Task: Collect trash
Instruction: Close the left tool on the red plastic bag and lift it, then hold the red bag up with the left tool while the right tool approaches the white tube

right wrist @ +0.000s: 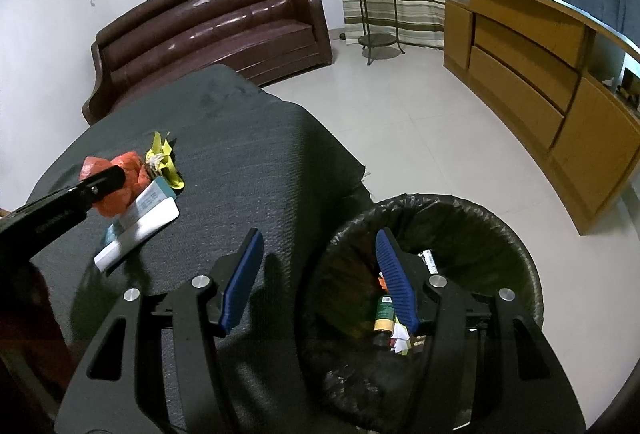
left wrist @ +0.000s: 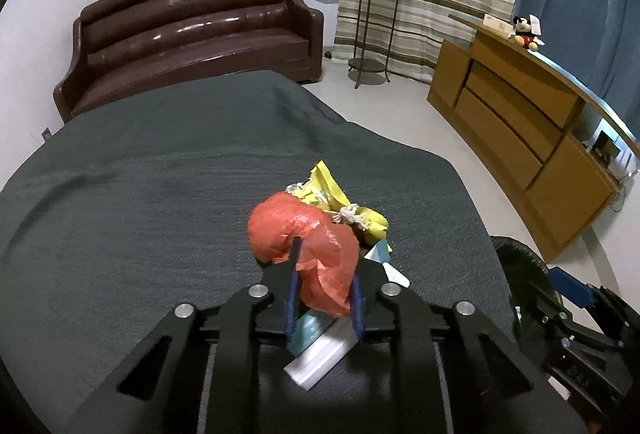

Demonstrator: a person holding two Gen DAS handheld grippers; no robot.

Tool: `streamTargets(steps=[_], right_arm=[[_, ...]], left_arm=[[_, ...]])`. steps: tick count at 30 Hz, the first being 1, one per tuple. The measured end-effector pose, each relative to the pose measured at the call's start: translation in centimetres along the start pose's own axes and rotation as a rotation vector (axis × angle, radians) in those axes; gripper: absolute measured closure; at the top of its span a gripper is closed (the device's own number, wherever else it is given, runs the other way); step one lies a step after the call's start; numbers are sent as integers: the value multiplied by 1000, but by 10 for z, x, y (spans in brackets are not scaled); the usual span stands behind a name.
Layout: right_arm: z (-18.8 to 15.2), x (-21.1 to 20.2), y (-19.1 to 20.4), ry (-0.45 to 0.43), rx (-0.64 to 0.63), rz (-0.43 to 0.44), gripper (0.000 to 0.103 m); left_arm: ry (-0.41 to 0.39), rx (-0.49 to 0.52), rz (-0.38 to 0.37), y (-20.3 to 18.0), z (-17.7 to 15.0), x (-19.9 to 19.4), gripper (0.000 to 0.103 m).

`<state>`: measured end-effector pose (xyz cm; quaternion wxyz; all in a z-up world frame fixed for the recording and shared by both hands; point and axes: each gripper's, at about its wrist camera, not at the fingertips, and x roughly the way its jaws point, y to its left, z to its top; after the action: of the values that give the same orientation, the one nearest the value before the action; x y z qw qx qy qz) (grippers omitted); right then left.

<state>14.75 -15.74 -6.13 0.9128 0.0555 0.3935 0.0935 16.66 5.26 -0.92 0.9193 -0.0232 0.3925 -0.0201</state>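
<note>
While the orange plastic bag (left wrist: 316,254) sits crumpled on the dark green cloth (left wrist: 140,174) of the table, the left gripper (left wrist: 326,282) has it pinched between its blue pads (left wrist: 292,298), jaws drawn in tight on the film. Such thin, slack plastic could slip or tear out of the pinch on the way up, since only a fold of it seems caught. It touches the rest of the pile: a yellow wrapper (left wrist: 332,190) just behind it, a knot of white string (left wrist: 349,213) beside that, and a white and teal box (left wrist: 320,350) lying partly under the bag and the fingers. A lift could drag these neighbours along and scatter them over the cloth or off the near edge, and the box might be nudged by the lower finger.

Off to the right, beside the table, the trash bin (right wrist: 516,246) stands on the floor with a black liner over its rim. Some rubbish lies at the bottom: a small green-labelled bottle (right wrist: 385,314), scraps of white paper (right wrist: 400,340) and a bit of something orange that I cannot make out. The right gripper (right wrist: 320,278) hangs spread and empty over the bin's near rim and the table's corner; it could get in the way of a drop, and a bag released too early would land on the floor
</note>
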Motion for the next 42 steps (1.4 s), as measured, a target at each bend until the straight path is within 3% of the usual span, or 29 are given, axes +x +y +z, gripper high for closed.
streamTargets(steps=[12, 25, 27, 32, 42], right_arm=[[-5, -7, 30, -6, -46, 20, 46], [-16, -8, 107, 23, -164, 96, 45], [-18, -8, 118, 24, -180, 106, 39], [-22, -4, 145, 36, -221, 126, 39], [-27, 16, 166, 95, -250, 62, 39]], left_arm=[[-42, -26, 19, 30, -11, -31, 85], [-49, -99, 84, 87, -33, -51, 85], [-48, -112, 91, 96, -36, -53, 85], [-50, -133, 100, 112, -43, -59, 85], [-44, -170, 91, 129, -50, -59, 85]])
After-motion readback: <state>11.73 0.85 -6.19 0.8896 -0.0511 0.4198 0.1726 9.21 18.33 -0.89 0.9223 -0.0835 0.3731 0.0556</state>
